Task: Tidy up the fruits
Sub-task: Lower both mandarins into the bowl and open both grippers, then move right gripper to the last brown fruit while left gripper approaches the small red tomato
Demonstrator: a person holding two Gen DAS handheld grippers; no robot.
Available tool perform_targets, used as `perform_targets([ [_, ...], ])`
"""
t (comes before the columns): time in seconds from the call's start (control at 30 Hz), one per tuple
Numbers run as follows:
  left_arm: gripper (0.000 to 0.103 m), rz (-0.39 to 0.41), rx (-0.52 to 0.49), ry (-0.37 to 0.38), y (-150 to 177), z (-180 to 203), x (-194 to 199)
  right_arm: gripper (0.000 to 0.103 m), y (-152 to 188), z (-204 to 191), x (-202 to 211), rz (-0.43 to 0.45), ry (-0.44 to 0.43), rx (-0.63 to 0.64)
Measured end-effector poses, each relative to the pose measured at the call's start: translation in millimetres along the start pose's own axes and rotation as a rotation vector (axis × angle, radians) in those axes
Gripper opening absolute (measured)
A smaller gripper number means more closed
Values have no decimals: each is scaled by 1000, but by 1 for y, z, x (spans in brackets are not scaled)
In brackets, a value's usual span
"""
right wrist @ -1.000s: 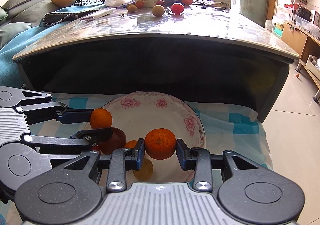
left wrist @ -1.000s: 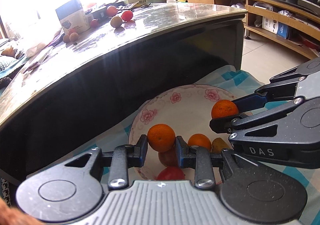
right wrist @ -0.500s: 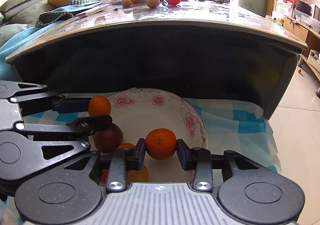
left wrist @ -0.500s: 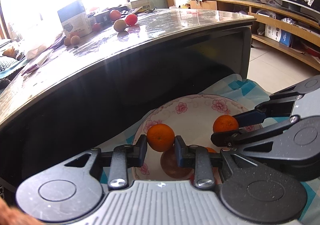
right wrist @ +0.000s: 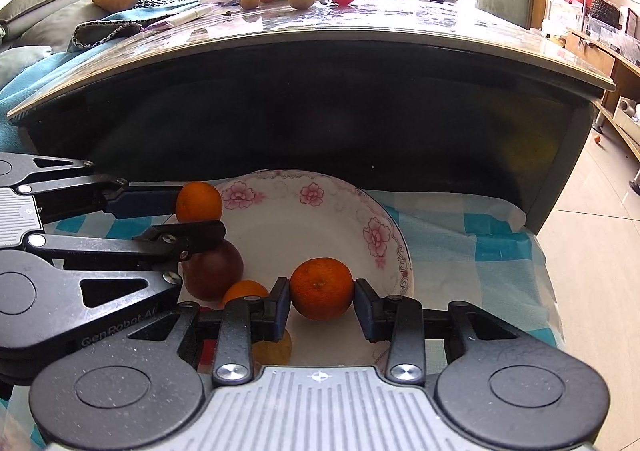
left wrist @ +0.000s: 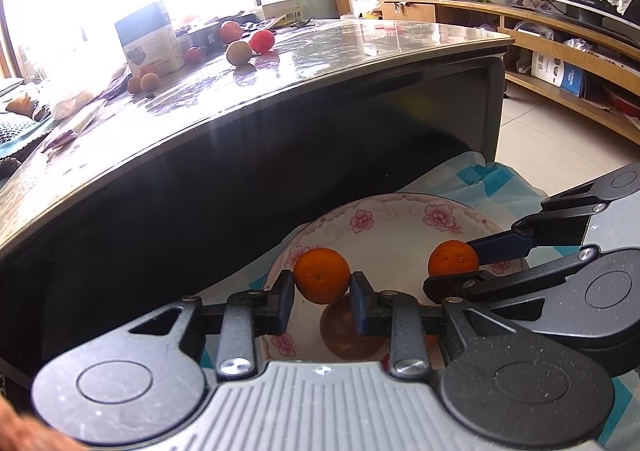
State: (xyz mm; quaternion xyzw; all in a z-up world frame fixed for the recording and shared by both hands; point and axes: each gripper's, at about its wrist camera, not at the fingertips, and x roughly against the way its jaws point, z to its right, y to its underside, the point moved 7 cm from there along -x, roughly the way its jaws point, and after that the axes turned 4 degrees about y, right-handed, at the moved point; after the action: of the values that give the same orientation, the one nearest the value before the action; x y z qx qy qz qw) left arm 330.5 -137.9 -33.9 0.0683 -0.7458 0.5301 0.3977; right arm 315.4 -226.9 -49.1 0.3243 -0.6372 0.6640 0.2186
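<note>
Left gripper (left wrist: 322, 289) clamped on orange (left wrist: 322, 275), right gripper (right wrist: 322, 305) clamped on second orange (right wrist: 321, 293), both above plate (right wrist: 376, 235). Risk: grippers crowd, knock fruit loose; dark fruit (right wrist: 212, 269) at 9 o'clock.

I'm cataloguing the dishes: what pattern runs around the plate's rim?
Pink flowers on white around the plate; clearest in the right wrist view.

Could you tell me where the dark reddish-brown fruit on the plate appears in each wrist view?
Left wrist: the dark reddish-brown fruit sits bottom centre, partly behind the left tongs.
Right wrist: it sits left of centre, under the left tongs.
Shared landmark: the flowered plate.
</note>
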Motion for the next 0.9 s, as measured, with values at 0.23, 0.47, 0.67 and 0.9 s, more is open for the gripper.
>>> perform_targets([
  [0.23,43,-2,7,-6,-1,-1,2,35,0,2,3,5,6,2],
  [0.47,45,-4,14,-8,4,-4,11,37,-1,2,10,21,-2,1],
  [0.67,51,-14,14,-3,14,-6,27,37,-3,-3,21,32,-2,5],
  [0.9,51,-35,24,-13,31,-13,48,37,-3,-12,35,35,10,14],
])
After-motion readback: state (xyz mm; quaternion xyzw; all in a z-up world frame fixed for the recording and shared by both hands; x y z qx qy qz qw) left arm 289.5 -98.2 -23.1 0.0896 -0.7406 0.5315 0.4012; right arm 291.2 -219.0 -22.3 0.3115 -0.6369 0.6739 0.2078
